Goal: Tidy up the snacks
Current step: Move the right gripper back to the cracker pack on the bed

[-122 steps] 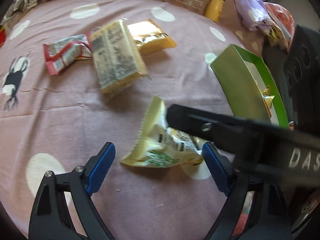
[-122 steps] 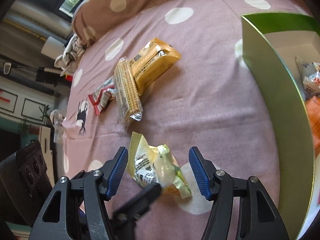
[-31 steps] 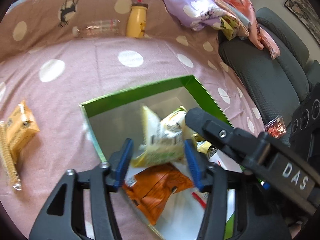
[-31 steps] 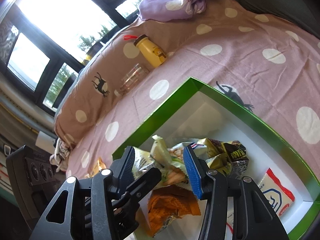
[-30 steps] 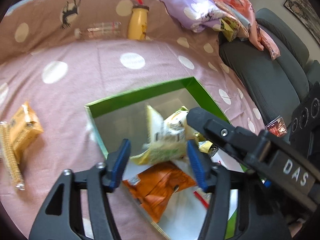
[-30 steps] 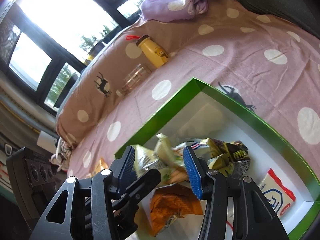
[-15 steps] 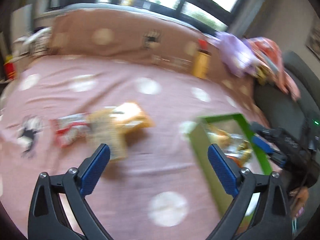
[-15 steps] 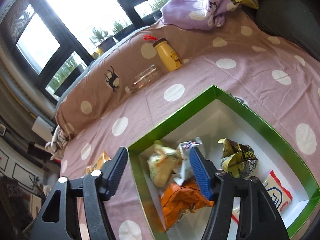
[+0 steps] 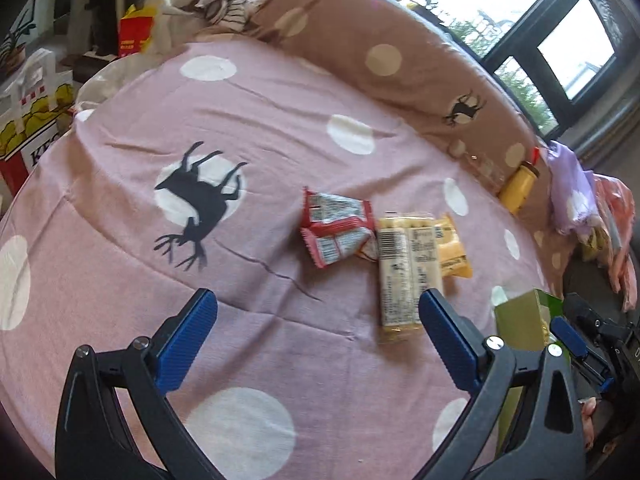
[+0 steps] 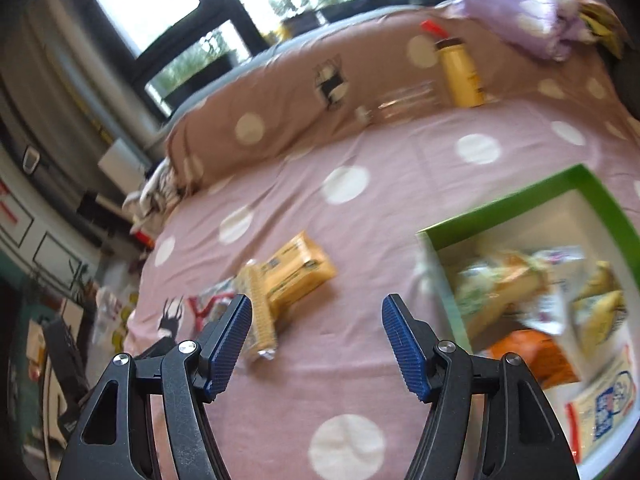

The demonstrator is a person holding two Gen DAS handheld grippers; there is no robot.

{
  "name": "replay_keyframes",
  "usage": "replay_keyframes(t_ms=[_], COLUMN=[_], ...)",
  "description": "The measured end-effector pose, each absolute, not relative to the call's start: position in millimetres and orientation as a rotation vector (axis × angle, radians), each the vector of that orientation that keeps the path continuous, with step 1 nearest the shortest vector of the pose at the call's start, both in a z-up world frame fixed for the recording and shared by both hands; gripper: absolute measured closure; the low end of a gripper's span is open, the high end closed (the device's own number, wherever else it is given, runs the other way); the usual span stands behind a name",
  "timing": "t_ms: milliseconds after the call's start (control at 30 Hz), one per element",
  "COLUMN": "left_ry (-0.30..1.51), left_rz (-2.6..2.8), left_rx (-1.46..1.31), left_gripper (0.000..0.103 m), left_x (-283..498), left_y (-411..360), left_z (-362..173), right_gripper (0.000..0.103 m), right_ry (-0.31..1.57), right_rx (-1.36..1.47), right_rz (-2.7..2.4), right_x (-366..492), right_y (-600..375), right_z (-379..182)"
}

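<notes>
Three loose snack packs are lying together on the pink dotted bedspread, ahead of both sets of spread, empty jaws.

The left gripper is being held over the bedspread with its jaws wide apart; the pale cracker pack is lying just beyond the right-hand pad, with the red wrapper and the yellow pack touching it on either side. The right gripper is being held open too, the yellow pack lying ahead of its left-hand pad. The green box, already holding several packets, is sitting to the right of those jaws.
</notes>
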State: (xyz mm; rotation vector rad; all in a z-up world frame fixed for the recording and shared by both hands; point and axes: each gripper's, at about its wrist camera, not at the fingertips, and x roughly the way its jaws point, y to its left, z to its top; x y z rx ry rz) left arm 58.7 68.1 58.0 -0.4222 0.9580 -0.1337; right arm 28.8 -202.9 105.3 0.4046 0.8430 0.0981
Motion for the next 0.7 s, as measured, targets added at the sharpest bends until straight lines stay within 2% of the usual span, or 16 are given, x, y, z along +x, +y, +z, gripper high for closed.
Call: replay_keyframes(t_ms=[167, 333, 433, 467, 700], left_ry=[1.008, 1.019, 1.018, 1.017, 1.022], left_rz=[-0.085, -0.07, -0.065, -0.062, -0.076], left_rx=[-0.404, -0.406, -0.398, -0.395, -0.396], left_gripper=[0.003, 0.003, 0.003, 0.003, 0.003], left_x=[62.2, 62.3, 62.8, 62.0, 60.2], left_y=[77.9, 83.0, 82.8, 82.8, 79.5], left_z=[48.3, 47.3, 48.0, 48.9, 50.2], right_gripper=[0.035, 0.045, 0.059, 0.067, 0.084], right_ry=[0.968, 1.058, 1.085, 1.094, 1.082], right_rx=[0.362, 0.304, 0.296, 0.29, 0.421], right_rz=[0.206, 0.192, 0.215, 0.216, 0.347], right_x=[71.7, 92.9, 98.0, 98.1, 70.7], right_y=[-154.5, -130.9, -124.6, -123.5, -135.7], right_z=[70.5, 39.9, 29.8, 27.0, 38.6])
